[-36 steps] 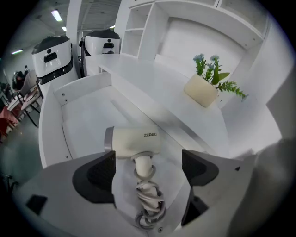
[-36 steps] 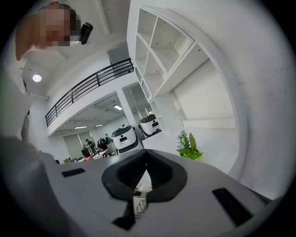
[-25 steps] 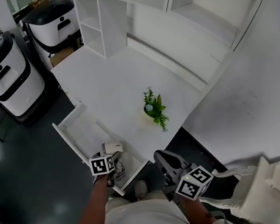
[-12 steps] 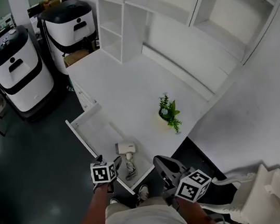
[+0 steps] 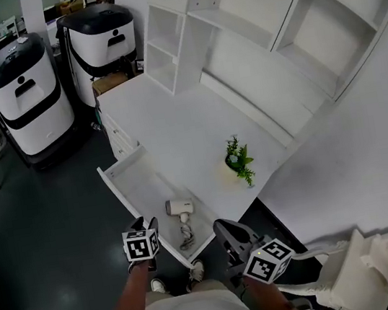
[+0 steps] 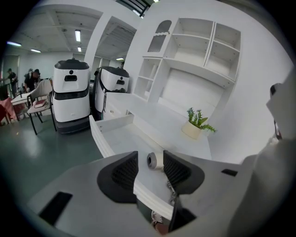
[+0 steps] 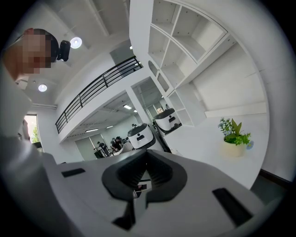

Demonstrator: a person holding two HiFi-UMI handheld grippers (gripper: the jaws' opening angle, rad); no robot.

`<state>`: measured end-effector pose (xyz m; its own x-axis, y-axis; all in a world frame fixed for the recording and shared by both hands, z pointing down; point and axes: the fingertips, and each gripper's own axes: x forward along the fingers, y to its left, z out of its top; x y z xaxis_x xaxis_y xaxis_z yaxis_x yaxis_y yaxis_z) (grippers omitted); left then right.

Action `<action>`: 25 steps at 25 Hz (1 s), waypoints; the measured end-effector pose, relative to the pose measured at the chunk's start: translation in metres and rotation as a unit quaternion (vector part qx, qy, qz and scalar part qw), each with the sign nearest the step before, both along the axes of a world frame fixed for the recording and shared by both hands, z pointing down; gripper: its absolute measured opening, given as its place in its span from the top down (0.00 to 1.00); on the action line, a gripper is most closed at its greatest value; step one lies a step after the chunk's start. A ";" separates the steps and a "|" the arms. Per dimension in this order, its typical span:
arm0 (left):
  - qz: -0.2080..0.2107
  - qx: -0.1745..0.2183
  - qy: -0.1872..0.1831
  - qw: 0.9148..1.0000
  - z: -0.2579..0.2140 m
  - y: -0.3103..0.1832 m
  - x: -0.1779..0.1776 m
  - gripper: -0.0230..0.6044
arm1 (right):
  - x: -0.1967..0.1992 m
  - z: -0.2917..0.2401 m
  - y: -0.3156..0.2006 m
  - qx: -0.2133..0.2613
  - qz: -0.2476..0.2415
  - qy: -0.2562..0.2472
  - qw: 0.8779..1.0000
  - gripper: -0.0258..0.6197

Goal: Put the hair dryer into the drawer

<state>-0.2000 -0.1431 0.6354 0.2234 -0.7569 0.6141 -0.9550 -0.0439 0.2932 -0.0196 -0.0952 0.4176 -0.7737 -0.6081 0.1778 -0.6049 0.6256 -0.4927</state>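
Observation:
The white hair dryer [image 5: 179,207] lies in the open white drawer [image 5: 128,184], its cord [image 5: 186,236] trailing toward the drawer's near corner. My left gripper [image 5: 147,226] hangs just outside the drawer's front, a little back from the dryer. In the left gripper view its jaws are closing on nothing, and the hair dryer [image 6: 155,160] shows beyond the gap of the left gripper [image 6: 149,164]. My right gripper [image 5: 224,227] is held near the desk's front corner, apart from the drawer. In its own view the right gripper [image 7: 147,163] has its pads together and nothing between them.
A small potted plant [image 5: 238,159] stands on the white desk [image 5: 174,121] under a white shelf unit [image 5: 254,24]. Two black-and-white machines [image 5: 27,89] stand on the dark floor at the left. A white chair [image 5: 358,270] is at the lower right. The person's shoes [image 5: 195,270] are below the drawer.
The left gripper, which was over the drawer at the hair dryer, has drawn back out and its jaws have narrowed. The dryer stays in the drawer. The right gripper also drew back.

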 end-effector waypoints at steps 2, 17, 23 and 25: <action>-0.003 0.005 -0.006 1.000 -0.002 0.006 -0.009 0.76 | -0.005 0.000 0.005 0.002 0.003 -0.003 1.000 0.95; 0.005 0.144 -0.004 0.990 -0.087 0.023 -0.053 0.94 | -0.034 -0.004 0.030 0.021 0.018 0.000 1.000 0.95; 0.006 0.204 -0.014 0.979 -0.138 0.031 -0.061 0.94 | -0.019 -0.014 0.027 0.059 0.037 0.014 0.997 0.95; 0.001 0.227 -0.019 0.974 -0.158 0.035 -0.067 0.94 | -0.013 -0.019 0.024 0.078 0.042 0.028 0.996 0.95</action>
